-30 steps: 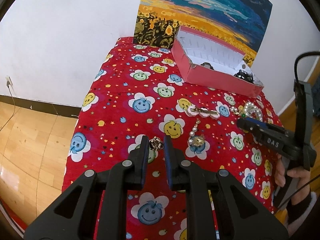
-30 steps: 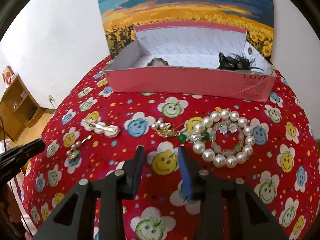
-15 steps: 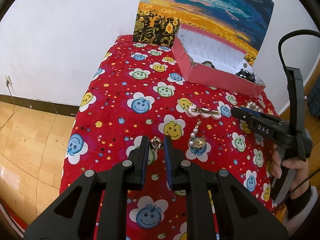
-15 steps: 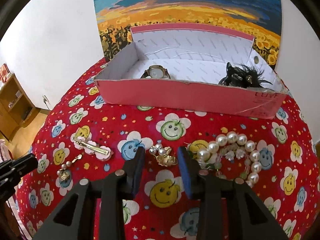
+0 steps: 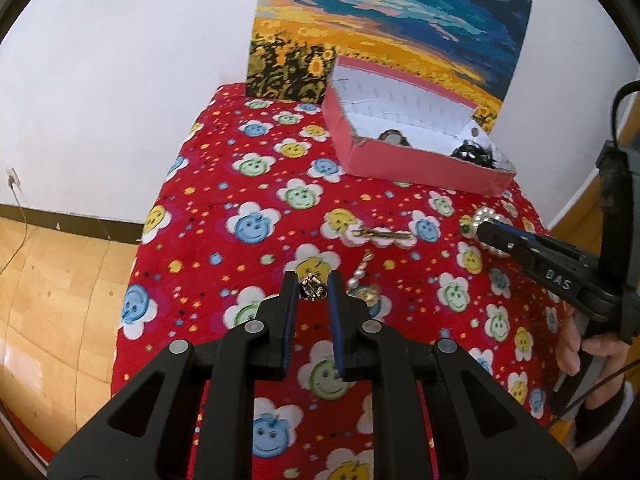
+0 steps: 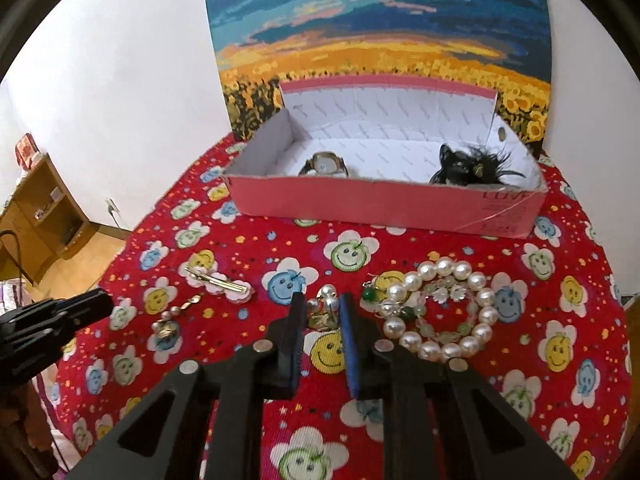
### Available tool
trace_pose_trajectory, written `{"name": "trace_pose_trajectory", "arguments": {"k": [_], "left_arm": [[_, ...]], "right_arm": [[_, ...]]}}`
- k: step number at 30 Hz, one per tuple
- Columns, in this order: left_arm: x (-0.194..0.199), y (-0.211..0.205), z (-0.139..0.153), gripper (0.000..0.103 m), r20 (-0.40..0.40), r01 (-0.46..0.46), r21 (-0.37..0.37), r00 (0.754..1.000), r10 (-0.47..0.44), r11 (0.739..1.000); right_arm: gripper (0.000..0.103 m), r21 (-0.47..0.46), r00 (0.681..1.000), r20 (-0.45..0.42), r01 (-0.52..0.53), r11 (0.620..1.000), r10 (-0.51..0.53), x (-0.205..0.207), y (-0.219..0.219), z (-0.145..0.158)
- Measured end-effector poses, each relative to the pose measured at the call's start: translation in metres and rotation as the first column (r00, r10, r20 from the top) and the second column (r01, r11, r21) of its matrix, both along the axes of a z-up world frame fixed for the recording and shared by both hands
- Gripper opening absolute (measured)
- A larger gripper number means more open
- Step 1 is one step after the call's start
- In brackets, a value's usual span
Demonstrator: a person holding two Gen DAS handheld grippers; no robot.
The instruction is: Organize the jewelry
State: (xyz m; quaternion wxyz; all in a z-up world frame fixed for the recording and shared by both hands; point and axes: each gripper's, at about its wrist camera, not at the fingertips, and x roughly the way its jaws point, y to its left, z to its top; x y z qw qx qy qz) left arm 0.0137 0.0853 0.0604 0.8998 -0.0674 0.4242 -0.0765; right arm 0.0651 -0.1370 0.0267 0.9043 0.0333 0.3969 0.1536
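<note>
A pink box (image 6: 384, 204) with a white inside stands at the back of the red smiley cloth; it holds a wristwatch (image 6: 325, 164) and a black feathered piece (image 6: 472, 166). My left gripper (image 5: 313, 286) is open with a small metal ring (image 5: 313, 290) between its fingertips on the cloth. My right gripper (image 6: 322, 306) is open around a pearl-and-gold earring (image 6: 323, 314). A pearl bracelet (image 6: 440, 314) lies just right of it. A gold hair clip (image 6: 218, 280) and a dangling pearl earring (image 6: 172, 320) lie to the left.
A sunflower painting (image 6: 380, 40) leans on the white wall behind the box. The cloth-covered table drops off at its left edge (image 5: 136, 264) to a wooden floor. A wooden shelf (image 6: 36, 208) stands far left. The box also shows in the left wrist view (image 5: 416, 148).
My right gripper moved forward and left from the bracelet until its fingers straddle the pearl-and-gold earring. My left gripper edged forward so the ring sits between its fingertips.
</note>
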Motion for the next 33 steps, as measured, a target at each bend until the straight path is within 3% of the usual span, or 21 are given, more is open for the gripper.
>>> {"name": "trace_pose_trajectory", "arguments": {"k": [9,20,33], "left_arm": [[0.028,-0.035,0.022,0.013,0.041,0.065,0.011,0.997,-0.065,0.998],[0.103,-0.078,0.042,0.013,0.071,0.095,0.017,0.993,-0.096,0.995],[0.206,-0.122,0.019,0.013,0.033,0.076,0.053,0.996,-0.077,0.996]], "right_arm": [[0.019,0.015,0.999,0.045,-0.005,1.0,0.004,-0.001,-0.023,0.028],[0.019,0.006,0.995,0.091,0.03,1.0,-0.031,0.033,-0.056,0.05],[0.019,-0.006,0.989,0.098,0.114,0.993,-0.113,0.108,-0.088,0.046]]}}
